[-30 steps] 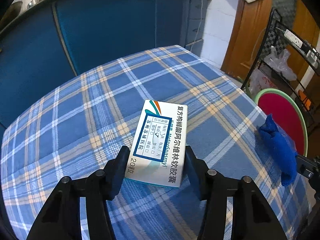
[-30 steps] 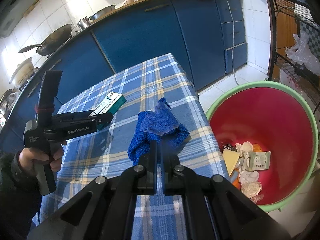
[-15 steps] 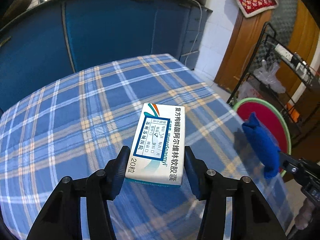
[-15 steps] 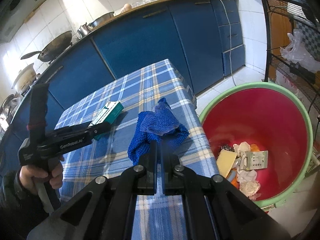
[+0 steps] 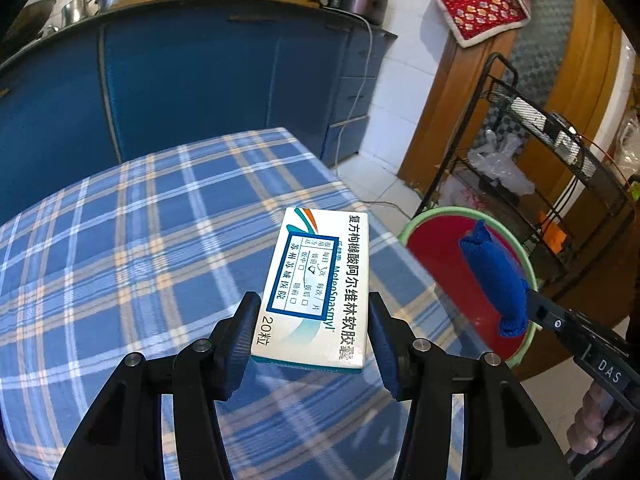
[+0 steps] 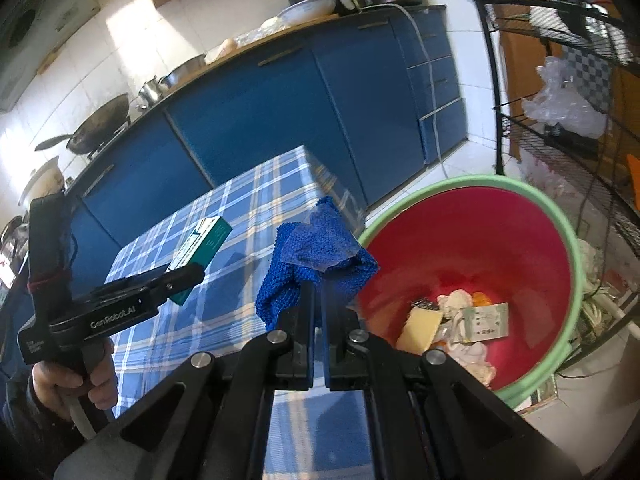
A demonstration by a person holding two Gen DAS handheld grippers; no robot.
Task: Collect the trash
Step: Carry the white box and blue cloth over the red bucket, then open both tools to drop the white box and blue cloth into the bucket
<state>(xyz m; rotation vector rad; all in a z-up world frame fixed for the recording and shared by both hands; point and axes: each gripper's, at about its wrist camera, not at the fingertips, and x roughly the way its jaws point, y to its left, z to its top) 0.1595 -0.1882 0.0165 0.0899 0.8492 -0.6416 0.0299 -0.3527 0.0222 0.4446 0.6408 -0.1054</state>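
Note:
My left gripper (image 5: 312, 340) is shut on a white and teal medicine box (image 5: 320, 280) and holds it above the plaid table's right edge; the box also shows in the right wrist view (image 6: 202, 250). My right gripper (image 6: 318, 300) is shut on a crumpled blue cloth (image 6: 316, 252), held by the table edge next to the bin. In the left wrist view the cloth (image 5: 494, 280) hangs over the bin. A red bin with a green rim (image 6: 536, 216) stands on the floor right of the table and holds several paper scraps and wrappers (image 6: 460, 320).
The table has a blue plaid cloth (image 5: 140, 240). Blue kitchen cabinets (image 5: 200, 88) stand behind it. A black wire rack (image 5: 540, 140) with plastic bags stands right of the bin, in front of a wooden door (image 5: 448, 100).
Both grippers have risen and moved right toward the bin with their loads. The box now hangs over the table's right edge, and the cloth is over the bin's rim.

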